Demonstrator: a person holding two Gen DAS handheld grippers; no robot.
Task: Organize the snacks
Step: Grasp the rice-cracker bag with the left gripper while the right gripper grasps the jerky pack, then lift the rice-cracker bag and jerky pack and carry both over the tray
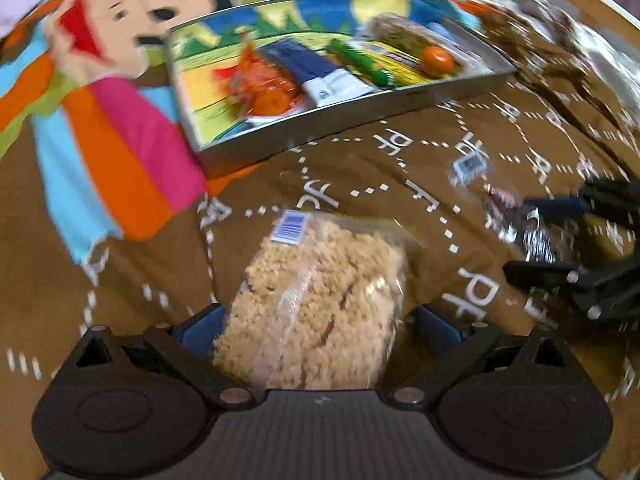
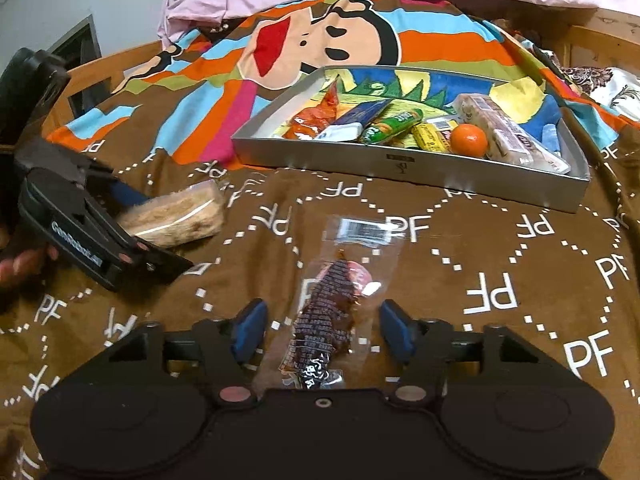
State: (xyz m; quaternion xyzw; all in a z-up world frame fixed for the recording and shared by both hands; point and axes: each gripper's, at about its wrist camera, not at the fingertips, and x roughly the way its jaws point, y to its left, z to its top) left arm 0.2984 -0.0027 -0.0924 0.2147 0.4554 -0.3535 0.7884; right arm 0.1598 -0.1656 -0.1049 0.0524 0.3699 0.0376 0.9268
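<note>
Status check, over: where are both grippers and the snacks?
Left hand-held gripper shut on rice cake. Right hand-held gripper open around dark snack packet on blanket. Tray ahead, path unblocked.

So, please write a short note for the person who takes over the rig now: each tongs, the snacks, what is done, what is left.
Left tongs: closed on the puffed rice cake, low over the blanket.
Right tongs: open around the dark jerky packet, pads not touching it; it lies on the blanket.
Tin tray: already holds several snacks and an orange.
Left to do: put the rice cake and the jerky packet into the tray.
</note>
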